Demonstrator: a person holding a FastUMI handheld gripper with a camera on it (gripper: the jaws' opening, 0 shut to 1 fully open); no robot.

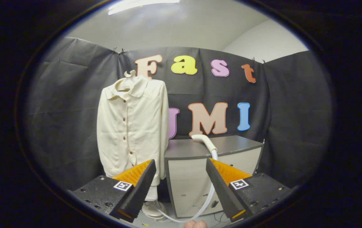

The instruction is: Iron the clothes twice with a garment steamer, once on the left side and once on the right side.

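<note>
A cream button-up shirt (pixel 132 126) hangs on a hanger against the black cloth wall, beyond my left finger. The white steamer head (pixel 203 142) lies on the grey top of a cabinet (pixel 231 144), just to the right of the shirt. Its pale hose (pixel 208 196) drops over the cabinet's front down to the floor. My gripper (pixel 181 164) is open, well short of the cabinet, with nothing between its fingers. The steamer head sits beyond the gap, closer to the right finger.
The cabinet has a pale front (pixel 187 186) and stands against the cloth wall. A round white stand base (pixel 152 209) rests on the floor under the shirt. A bit of a hand (pixel 195 224) shows below the fingers.
</note>
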